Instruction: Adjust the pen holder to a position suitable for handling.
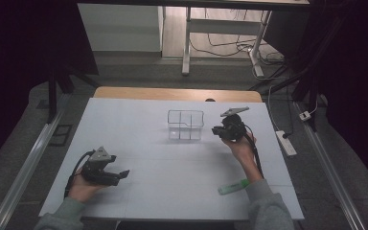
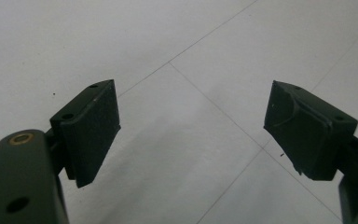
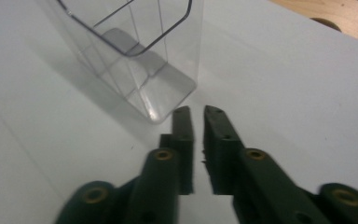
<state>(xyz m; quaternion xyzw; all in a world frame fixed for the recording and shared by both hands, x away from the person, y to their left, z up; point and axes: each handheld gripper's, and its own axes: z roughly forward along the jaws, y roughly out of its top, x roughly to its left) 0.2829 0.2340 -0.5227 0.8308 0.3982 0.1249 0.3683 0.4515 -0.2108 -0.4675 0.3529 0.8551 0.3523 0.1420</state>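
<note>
The right tool point(image 1: 222, 130), its jaws a narrow slit with nothing between them, hovers just right of the clear box point(image 1: 186, 125) at the counter's point(image 1: 139, 191) middle, while the wide-open, empty left tool point(image 1: 117, 175) sits well apart, near-left.

My left gripper point(image 1: 120, 175) rests low in my left hand point(image 1: 83, 188), jaws spread wide. My right gripper point(image 1: 216, 130), raised in my right hand point(image 1: 242, 146), shows a narrow gap, nothing between.
</note>
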